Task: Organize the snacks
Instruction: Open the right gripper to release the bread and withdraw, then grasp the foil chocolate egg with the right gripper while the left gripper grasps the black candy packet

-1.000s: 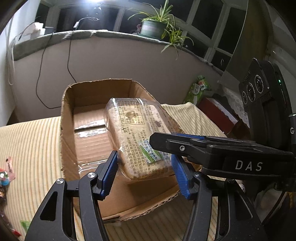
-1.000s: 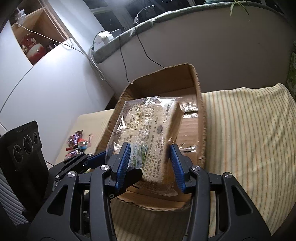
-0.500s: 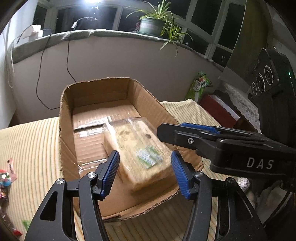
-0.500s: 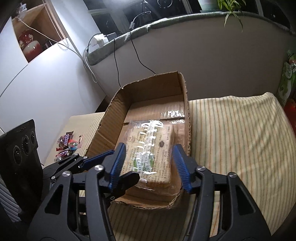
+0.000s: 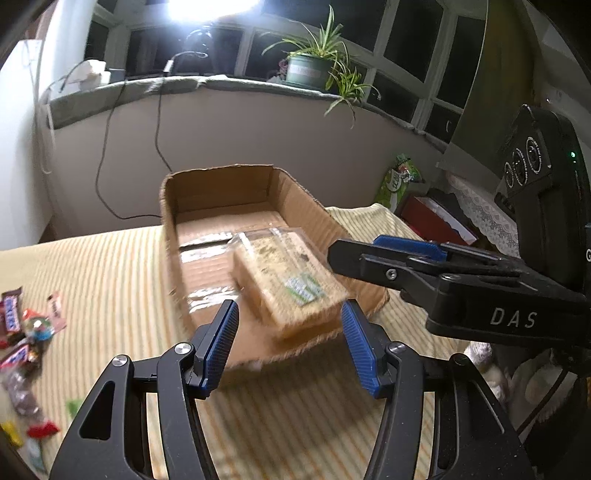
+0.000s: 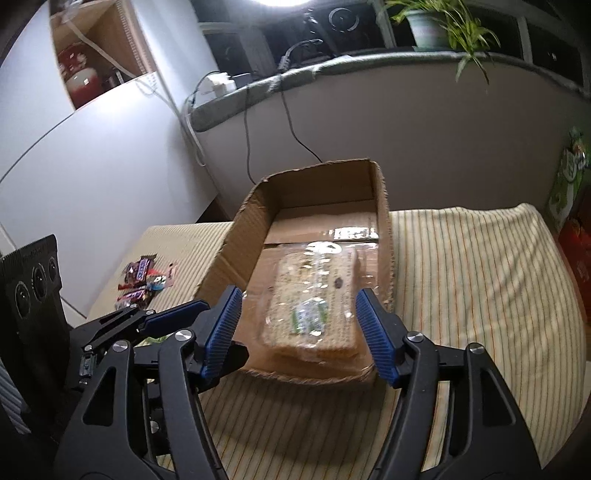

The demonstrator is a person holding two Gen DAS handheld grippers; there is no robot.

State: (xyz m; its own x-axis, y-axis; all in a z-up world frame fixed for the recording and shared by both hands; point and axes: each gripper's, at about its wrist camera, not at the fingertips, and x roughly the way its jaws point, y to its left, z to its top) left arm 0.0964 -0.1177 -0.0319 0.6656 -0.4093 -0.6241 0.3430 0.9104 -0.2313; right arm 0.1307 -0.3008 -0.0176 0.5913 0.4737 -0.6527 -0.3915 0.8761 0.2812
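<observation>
A clear-wrapped pack of wafer biscuits (image 6: 314, 299), somewhat blurred, is seen lying flat in the cardboard box (image 6: 236, 251), its long axis running along the box's length. Both the left gripper (image 5: 288, 343) and right gripper (image 6: 299, 332) are held open with nothing gripped; the right jaws have just been opening.

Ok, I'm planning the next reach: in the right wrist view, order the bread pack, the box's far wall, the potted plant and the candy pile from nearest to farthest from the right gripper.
1. Bread pack: just ahead of the right gripper, in the box.
2. Candy pile: left, on the cloth.
3. Box's far wall: straight ahead.
4. Potted plant: on the sill, upper right.
</observation>
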